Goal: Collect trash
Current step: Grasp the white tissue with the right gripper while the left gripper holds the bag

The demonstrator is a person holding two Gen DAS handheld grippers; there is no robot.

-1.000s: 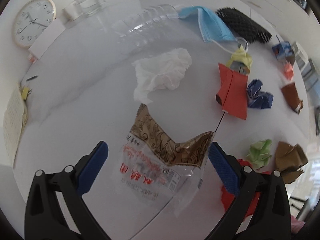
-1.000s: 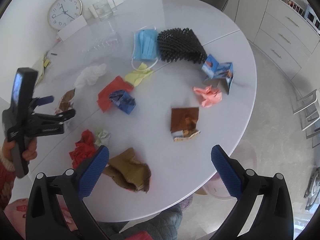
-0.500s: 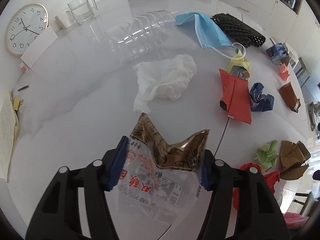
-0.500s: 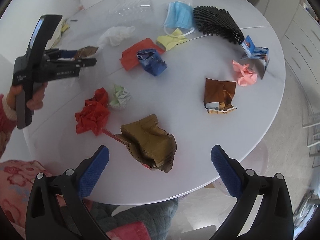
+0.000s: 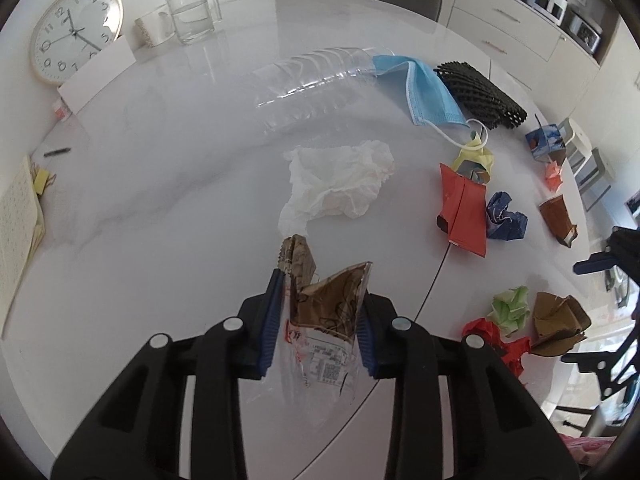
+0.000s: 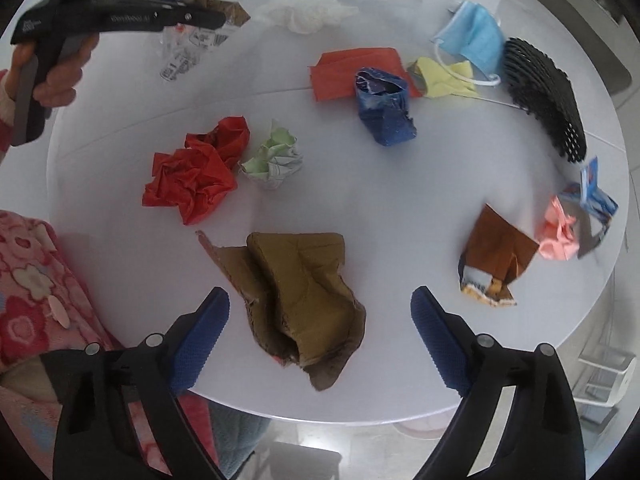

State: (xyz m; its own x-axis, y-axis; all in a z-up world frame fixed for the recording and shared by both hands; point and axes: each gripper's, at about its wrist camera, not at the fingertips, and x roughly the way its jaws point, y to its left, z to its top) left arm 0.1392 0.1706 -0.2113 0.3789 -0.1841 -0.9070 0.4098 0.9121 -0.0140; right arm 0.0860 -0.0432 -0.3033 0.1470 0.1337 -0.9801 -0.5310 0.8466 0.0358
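My left gripper [image 5: 320, 320] is closing, its blue pads pressing a snack wrapper [image 5: 332, 304] of clear plastic with a brown patterned top, crumpled between them. In the right wrist view that left gripper [image 6: 218, 20] holds the wrapper [image 6: 192, 44] at the far left. My right gripper [image 6: 318, 304] points down over a crumpled brown paper [image 6: 304, 288]. Its jaws are closing, with the paper between them but clear of the pads. Red crumpled paper [image 6: 196, 176], a green-white ball [image 6: 272, 160], a blue wrapper [image 6: 384, 108] and a white tissue [image 5: 336, 180] lie on the white table [image 6: 400, 200].
Further back lie a red packet [image 6: 348, 68], yellow paper [image 6: 448, 76], a blue mask [image 6: 472, 40], black mesh [image 6: 544, 100], a brown packet [image 6: 496, 252] and pink paper [image 6: 560, 232]. A clear bottle [image 5: 316, 80], glass mug [image 5: 192, 12] and clock [image 5: 72, 32] stand near the wall.
The left jaws went from wide open to pinched on the wrapper, which now stands crumpled. The right gripper sank toward the brown paper and rolled; its jaws narrowed slightly.
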